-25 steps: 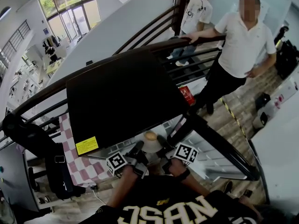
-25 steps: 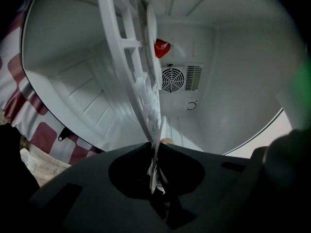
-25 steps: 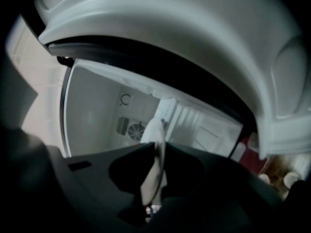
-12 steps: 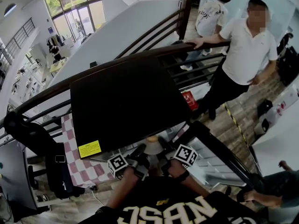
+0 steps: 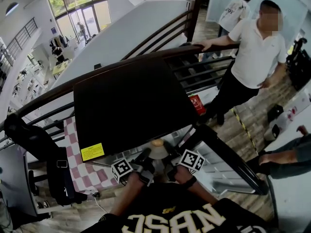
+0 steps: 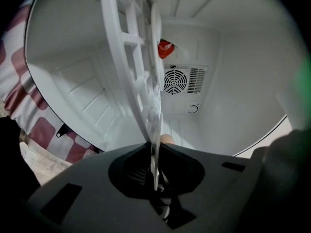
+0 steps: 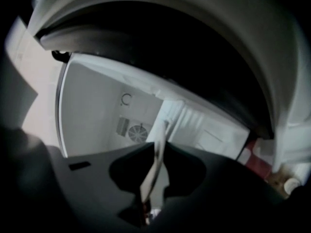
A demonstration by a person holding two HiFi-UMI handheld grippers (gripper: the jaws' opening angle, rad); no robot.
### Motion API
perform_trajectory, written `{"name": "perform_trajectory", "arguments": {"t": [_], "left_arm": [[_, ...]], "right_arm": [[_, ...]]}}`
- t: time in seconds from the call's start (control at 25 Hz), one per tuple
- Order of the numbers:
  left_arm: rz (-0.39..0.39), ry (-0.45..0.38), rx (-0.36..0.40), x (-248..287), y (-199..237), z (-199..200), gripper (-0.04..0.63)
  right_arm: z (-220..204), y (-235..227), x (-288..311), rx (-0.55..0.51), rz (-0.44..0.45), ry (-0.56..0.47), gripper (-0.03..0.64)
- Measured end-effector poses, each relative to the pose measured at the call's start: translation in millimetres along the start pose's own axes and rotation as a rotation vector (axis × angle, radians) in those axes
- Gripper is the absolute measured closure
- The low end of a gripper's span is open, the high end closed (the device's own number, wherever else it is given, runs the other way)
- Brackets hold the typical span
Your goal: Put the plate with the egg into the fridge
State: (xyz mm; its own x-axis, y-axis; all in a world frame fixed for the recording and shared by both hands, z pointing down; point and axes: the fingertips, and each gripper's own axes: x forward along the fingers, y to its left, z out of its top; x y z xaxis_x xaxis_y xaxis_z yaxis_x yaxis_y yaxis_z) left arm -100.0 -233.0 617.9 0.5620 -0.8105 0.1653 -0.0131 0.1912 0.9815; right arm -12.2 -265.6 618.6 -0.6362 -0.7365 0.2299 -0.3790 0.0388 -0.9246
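The plate [image 5: 158,153] with the egg [image 5: 156,142] is held between the two tools at the open front of the fridge [image 5: 131,106], just below the near edge of its black top. The left tool [image 5: 145,155] is clamped tight on the plate's left rim and the right tool [image 5: 167,150] on its right rim, so the plate spans the gap between them.

In the left gripper view the plate [image 6: 156,57] runs edge-on from the closed tool [image 6: 154,152] into the white fridge interior [image 6: 233,81], close alongside a white shelf rack [image 6: 127,57]; whether it rests on the rack is unclear. The egg [image 6: 167,139] peeks out just past the jaws.

In the right gripper view the tool [image 7: 156,152] pinches the plate [image 7: 153,166] rim likewise.
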Motion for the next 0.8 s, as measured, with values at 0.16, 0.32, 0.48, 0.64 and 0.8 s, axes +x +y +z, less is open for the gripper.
{"name": "perform_trajectory", "arguments": {"t": [0.16,0.32,0.48,0.64,0.8], "left_arm": [[-0.008,-0.010,0.017,-1,-4,-1,0.549],[-0.033,-0.025,0.026,-6,-7,-2,0.520],[-0.045,-0.035,0.020,-12,-9,-8,0.505],[-0.046,-0.048,0.022,-19,-4,-15,0.505],[-0.069,-0.071,-0.002,-26,-4,-23,0.505]], "right_arm": [[2,4,-4,-0.020,0.026,-0.007,0.554],[-2,5,-9,-0.041,0.046,-0.001,0.482],[-8,10,-14,-0.039,0.077,0.013,0.442],[-9,10,-25,-0.037,0.091,0.007,0.436],[-9,8,-39,-0.039,0.095,-0.003,0.436]]}}
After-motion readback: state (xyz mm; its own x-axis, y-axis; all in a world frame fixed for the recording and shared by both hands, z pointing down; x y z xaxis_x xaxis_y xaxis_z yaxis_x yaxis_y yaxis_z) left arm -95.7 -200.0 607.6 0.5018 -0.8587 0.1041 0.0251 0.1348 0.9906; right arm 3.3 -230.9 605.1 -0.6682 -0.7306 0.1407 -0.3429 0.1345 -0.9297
